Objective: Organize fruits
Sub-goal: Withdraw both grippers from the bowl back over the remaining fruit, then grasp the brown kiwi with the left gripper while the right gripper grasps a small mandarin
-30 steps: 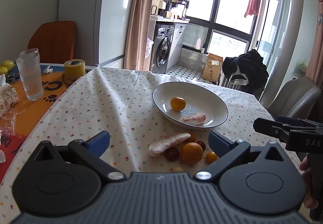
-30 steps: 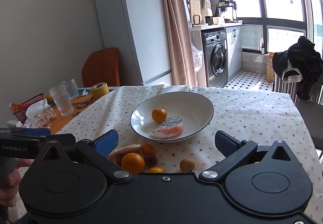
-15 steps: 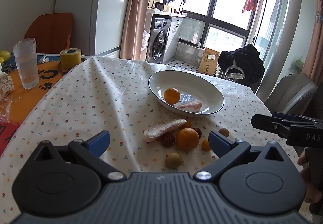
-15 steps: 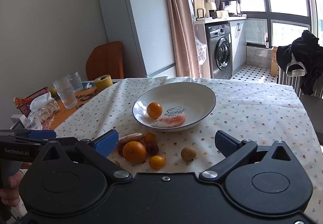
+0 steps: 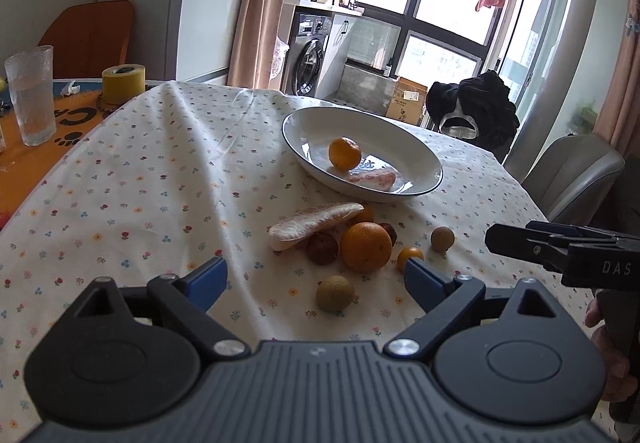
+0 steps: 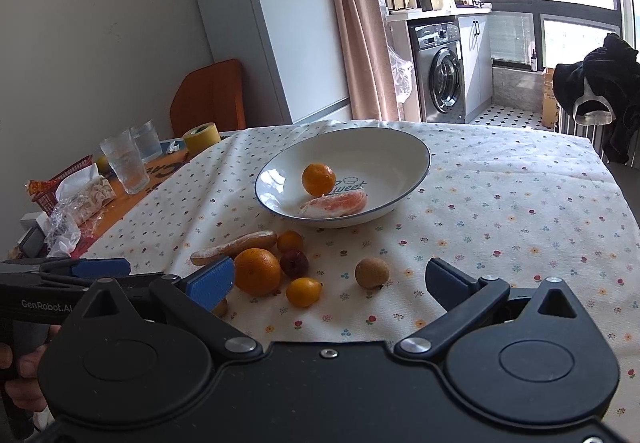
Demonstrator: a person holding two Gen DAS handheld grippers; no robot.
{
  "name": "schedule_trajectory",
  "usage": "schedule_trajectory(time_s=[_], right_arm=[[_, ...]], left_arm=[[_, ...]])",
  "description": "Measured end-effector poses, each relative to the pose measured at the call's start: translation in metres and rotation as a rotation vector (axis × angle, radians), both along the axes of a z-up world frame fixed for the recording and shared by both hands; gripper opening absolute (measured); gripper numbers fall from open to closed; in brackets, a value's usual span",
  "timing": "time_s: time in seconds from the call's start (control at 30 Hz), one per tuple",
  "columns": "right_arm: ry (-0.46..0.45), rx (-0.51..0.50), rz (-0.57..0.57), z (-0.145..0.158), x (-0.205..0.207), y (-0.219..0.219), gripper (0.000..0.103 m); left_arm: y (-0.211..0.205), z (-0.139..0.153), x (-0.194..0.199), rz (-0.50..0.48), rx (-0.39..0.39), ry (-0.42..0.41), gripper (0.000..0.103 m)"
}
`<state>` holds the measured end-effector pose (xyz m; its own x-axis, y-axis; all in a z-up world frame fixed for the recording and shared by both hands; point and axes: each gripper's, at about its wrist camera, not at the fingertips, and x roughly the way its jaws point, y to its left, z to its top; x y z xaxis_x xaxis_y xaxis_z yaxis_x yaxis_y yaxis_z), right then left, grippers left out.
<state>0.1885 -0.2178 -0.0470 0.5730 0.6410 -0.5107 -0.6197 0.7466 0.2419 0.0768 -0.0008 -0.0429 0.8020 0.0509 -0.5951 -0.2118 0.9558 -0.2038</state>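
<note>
My left gripper (image 5: 312, 275) hangs spread wide over the floral tablecloth (image 5: 140, 183), nothing between its blue pads (image 5: 206, 277). My right gripper (image 6: 328, 283) is spread wide too, empty, low above the near edge of the table.

Far left edge: a water glass (image 5: 30, 95) and a yellow tape roll (image 5: 122, 83) on the orange mat (image 5: 24, 159).

Middle of the table, loose pile: a pomelo segment (image 5: 316, 225) leans on a dark plum (image 5: 322, 248); just beside sits a big orange (image 5: 366, 247), touching a second dark plum (image 5: 388, 232) behind it. A small kumquat (image 5: 409, 258) lies right of the orange, a brown longan (image 5: 335, 293) nearest me, another longan (image 5: 443, 239) apart to the right.

Toward the far edge, the white bowl (image 5: 304, 123) holds a mandarin (image 5: 345, 153) and a peeled pomelo piece (image 5: 372, 179), touching or nearly so.
</note>
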Motion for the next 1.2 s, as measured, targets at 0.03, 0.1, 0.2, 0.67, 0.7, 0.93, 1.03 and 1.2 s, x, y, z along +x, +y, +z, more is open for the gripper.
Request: schedule_trajectory(time_s=[0.03,0.1,0.2,0.67,0.7,0.93,1.03,1.2], right_arm=[[-0.004,-0.003,0.005,-0.002,0.0,0.001,0.102],[-0.007,-0.006,0.02,-0.005,-0.001,0.004,0.097],[0.01,-0.011,0.04,-0.01,0.001,0.009,0.087],[0.042,-0.039,0.08,-0.024,0.009,0.025,0.069],[0.044,-0.04,0.083,-0.025,0.009,0.026,0.068],[0.057,-0.08,0.101,-0.033,0.014,0.04,0.066],[0.057,-0.09,0.105,-0.033,0.016,0.044,0.063],[0.065,-0.117,0.109,-0.034,0.018,0.052,0.041]], left_arm=[[0.0,-0.003,0.002,0.003,-0.006,0.009,0.088],[-0.001,-0.007,0.006,0.005,-0.011,0.022,0.08],[-0.004,-0.014,0.01,-0.004,-0.016,0.034,0.07],[-0.008,-0.035,0.03,-0.039,-0.056,0.073,0.042],[-0.008,-0.036,0.03,-0.032,-0.056,0.067,0.039],[-0.003,-0.034,0.026,-0.024,-0.081,0.06,0.025],[0.001,-0.033,0.024,-0.009,-0.088,0.056,0.025],[0.01,-0.026,0.018,0.009,-0.098,0.026,0.025]])
